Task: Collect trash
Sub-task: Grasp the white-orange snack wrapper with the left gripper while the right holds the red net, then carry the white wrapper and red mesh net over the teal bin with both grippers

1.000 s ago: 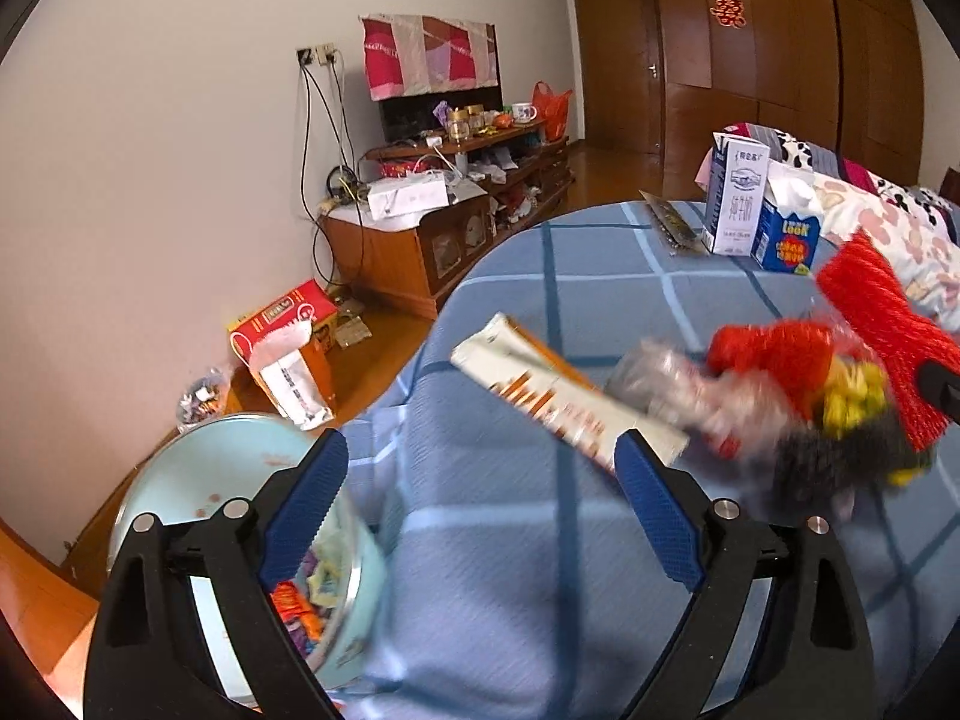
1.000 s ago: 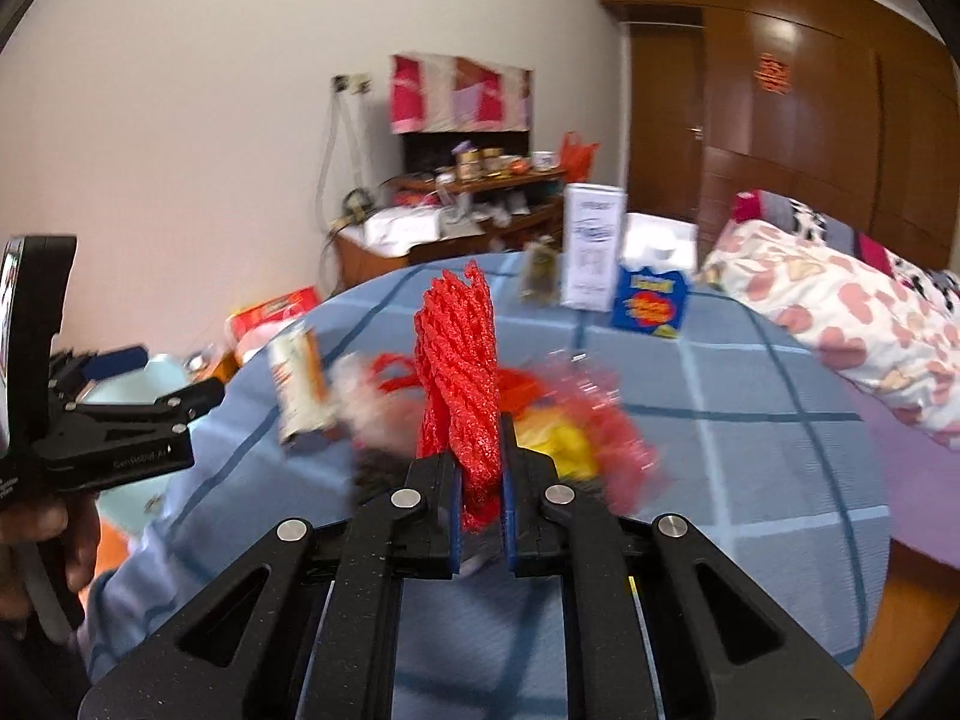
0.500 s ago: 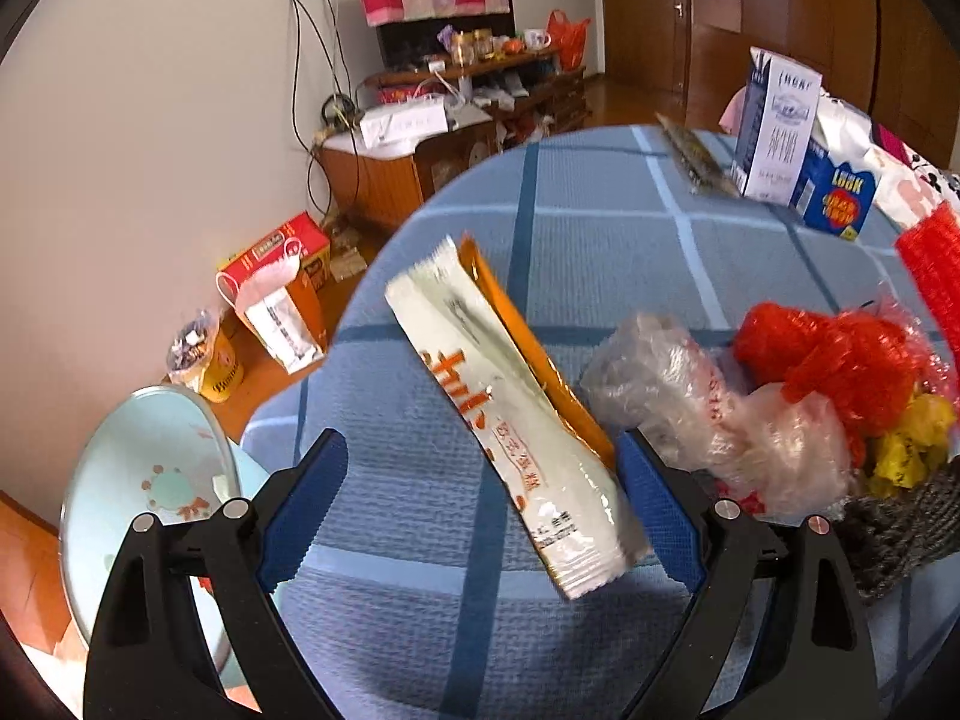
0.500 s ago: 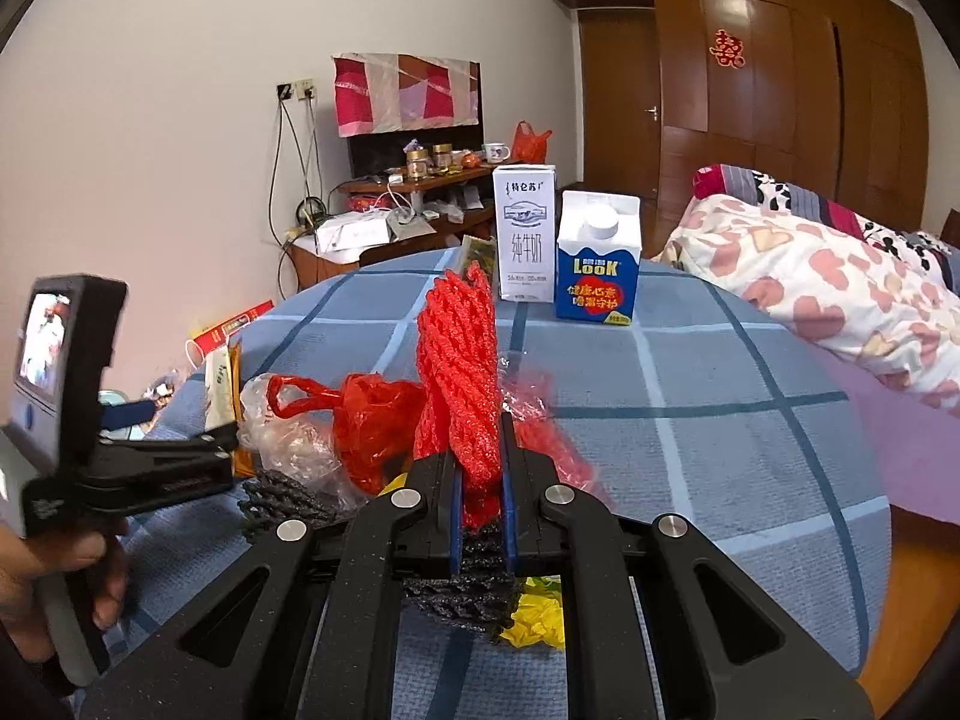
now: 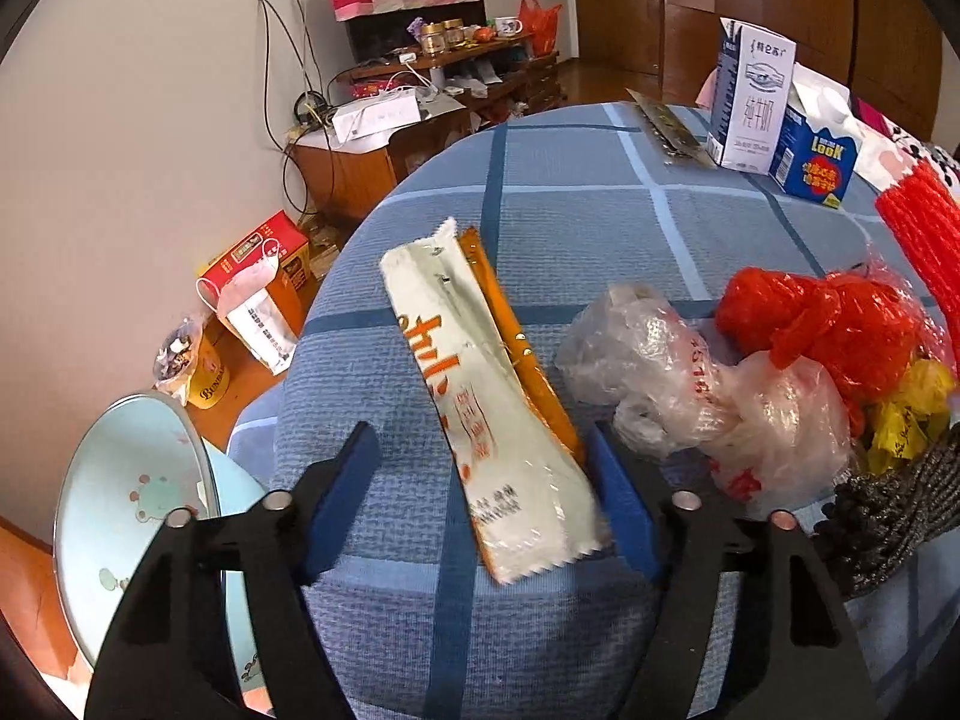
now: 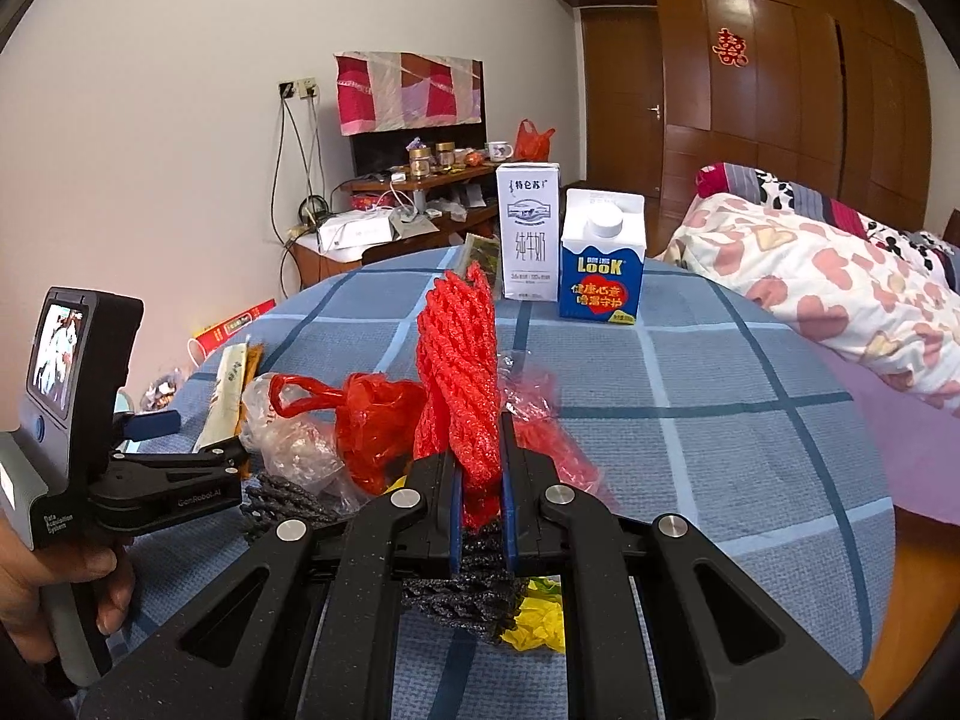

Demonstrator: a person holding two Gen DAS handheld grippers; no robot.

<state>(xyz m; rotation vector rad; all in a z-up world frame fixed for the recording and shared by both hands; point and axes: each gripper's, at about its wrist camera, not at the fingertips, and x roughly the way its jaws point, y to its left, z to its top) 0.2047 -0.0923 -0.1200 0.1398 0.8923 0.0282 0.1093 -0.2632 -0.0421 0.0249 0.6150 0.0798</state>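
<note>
While the left gripper stands wide apart around the near end of a white snack wrapper lying on the blue checked tablecloth, its right pad just beside the wrapper's edge, the right gripper is clamped on a red foam net standing upright above the trash heap: clear plastic bag, red plastic bag, black net. Two milk cartons stand farther back.

Counter draped in blue checked cloth. Far edge: white milk carton and blue LOOK carton, upright, side by side. Bed with heart-print quilt at right. Cluttered wooden TV cabinet against wall. Red box on floor.
</note>
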